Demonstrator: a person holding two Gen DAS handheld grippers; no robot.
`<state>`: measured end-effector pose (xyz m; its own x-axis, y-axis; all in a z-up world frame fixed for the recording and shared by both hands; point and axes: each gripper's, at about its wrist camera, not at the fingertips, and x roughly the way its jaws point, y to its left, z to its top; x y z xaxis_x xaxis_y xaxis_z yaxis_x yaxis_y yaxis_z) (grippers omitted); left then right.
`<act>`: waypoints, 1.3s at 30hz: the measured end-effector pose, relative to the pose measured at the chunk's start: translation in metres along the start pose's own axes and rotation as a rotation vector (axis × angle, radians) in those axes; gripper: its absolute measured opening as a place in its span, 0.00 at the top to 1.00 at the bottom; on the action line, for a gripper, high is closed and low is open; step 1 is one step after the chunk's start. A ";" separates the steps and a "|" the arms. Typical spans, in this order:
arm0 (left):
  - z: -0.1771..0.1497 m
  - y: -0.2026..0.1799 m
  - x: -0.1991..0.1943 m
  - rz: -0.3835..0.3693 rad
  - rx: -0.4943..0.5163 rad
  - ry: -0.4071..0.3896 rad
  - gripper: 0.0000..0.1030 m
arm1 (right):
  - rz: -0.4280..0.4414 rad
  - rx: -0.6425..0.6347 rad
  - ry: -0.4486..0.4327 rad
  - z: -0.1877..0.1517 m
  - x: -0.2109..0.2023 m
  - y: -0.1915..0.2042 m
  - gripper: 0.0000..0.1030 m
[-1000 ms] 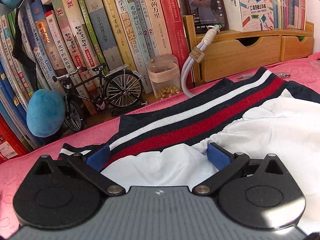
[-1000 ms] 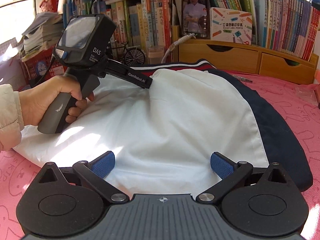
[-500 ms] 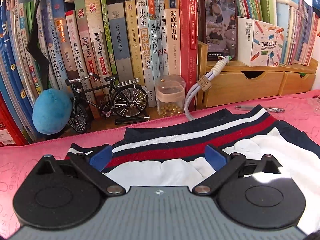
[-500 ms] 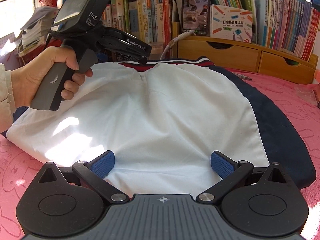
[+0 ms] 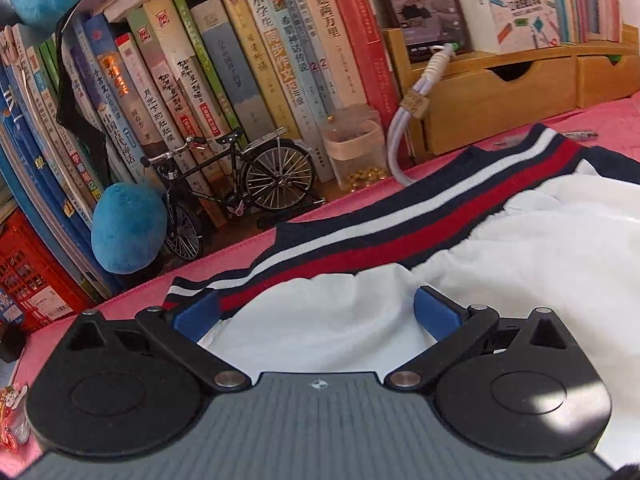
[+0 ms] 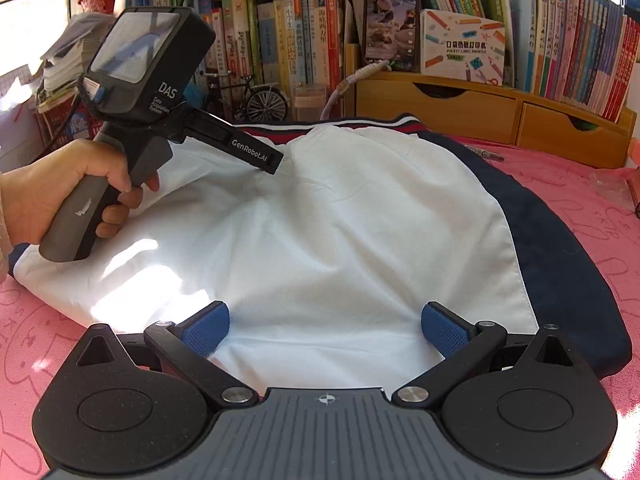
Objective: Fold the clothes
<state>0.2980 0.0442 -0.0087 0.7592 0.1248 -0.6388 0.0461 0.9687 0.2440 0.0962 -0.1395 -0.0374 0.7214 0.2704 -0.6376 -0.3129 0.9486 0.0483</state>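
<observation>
The pink table cover (image 6: pixel 580 216) carries the whole job, and on it lies the garment (image 6: pixel 340 232), spread flat with its white lining up and its navy shell showing along the right edge; its long axis runs away from the right-wrist camera toward the bookshelf (image 6: pixel 280 40), where the striped waistband (image 5: pixel 400 216) of navy, white and red marks the far end; that band lies crosswise to the long axis, just short of the toy bicycle (image 5: pixel 240 176) and the wooden drawers (image 5: pixel 500 100); the right gripper (image 6: pixel 324 326) sits at the near hem with its jaws spread wide, nothing between the blue pads (image 6: pixel 206 326), the white cloth directly ahead and below; the left gripper (image 5: pixel 316 312) is at the band end over the white fabric's gathered edge, also released, gripping nothing; seen from the right wrist, the left hand (image 6: pixel 68 192) holds its tool over the cloth's far-left part; judged from this, each gripper is nearest its own end, so a lengthwise fold would likely bring one end over toward the other.
</observation>
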 end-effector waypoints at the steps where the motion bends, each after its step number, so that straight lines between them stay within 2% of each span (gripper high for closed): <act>1: 0.003 0.005 0.003 -0.003 -0.046 0.012 0.00 | 0.000 0.001 0.000 0.000 0.000 0.000 0.00; 4: -0.001 0.016 -0.018 -0.017 -0.132 -0.002 0.01 | 0.007 0.008 -0.003 0.000 0.000 -0.001 0.00; 6: -0.018 0.012 -0.051 -0.028 -0.079 -0.050 0.01 | 0.024 0.027 -0.011 -0.001 -0.002 -0.004 0.00; 9: -0.067 0.010 -0.115 -0.005 -0.019 -0.147 0.00 | 0.127 0.068 -0.038 -0.006 -0.012 -0.021 0.00; 11: -0.109 0.019 -0.156 0.016 -0.016 -0.200 0.00 | 0.197 0.123 -0.071 -0.013 -0.023 -0.038 0.00; 13: -0.142 0.030 -0.180 0.037 -0.055 -0.200 0.00 | 0.194 0.186 -0.097 -0.016 -0.033 -0.048 0.00; 16: -0.162 0.043 -0.173 0.037 -0.128 -0.090 0.00 | 0.204 0.160 -0.072 -0.006 -0.032 -0.033 0.00; 18: -0.169 0.051 -0.158 0.033 -0.161 -0.011 0.00 | 0.233 0.030 -0.040 0.005 -0.026 0.002 0.00; 21: -0.172 0.066 -0.153 -0.008 -0.255 0.018 0.00 | 0.229 -0.133 -0.082 0.012 -0.021 0.055 0.00; 24: -0.176 0.057 -0.157 0.035 -0.212 -0.013 0.00 | 0.250 -0.216 -0.087 0.018 -0.010 0.090 0.00; 26: -0.177 0.056 -0.158 0.044 -0.209 -0.014 0.00 | 0.253 -0.248 -0.044 0.018 0.001 0.098 0.01; 30: -0.177 0.063 -0.155 0.019 -0.243 -0.002 0.00 | 0.202 -0.177 0.003 0.011 0.012 0.060 0.00; 34: -0.177 0.062 -0.155 0.018 -0.242 -0.001 0.00 | 0.194 -0.049 0.009 0.002 0.006 -0.003 0.01; 36: -0.177 0.063 -0.154 0.016 -0.244 -0.001 0.00 | -0.028 -0.059 -0.007 -0.007 0.001 -0.035 0.00; 37: -0.177 0.063 -0.154 0.015 -0.245 -0.001 0.00 | -0.096 -0.059 -0.020 -0.011 -0.002 -0.053 0.00; 39: -0.177 0.063 -0.154 0.016 -0.245 -0.001 0.00 | -0.169 0.002 -0.009 -0.014 -0.006 -0.092 0.00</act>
<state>0.0690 0.1242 -0.0240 0.7590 0.1406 -0.6357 -0.1246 0.9897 0.0701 0.1122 -0.2311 -0.0488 0.7692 0.1081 -0.6298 -0.1852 0.9810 -0.0578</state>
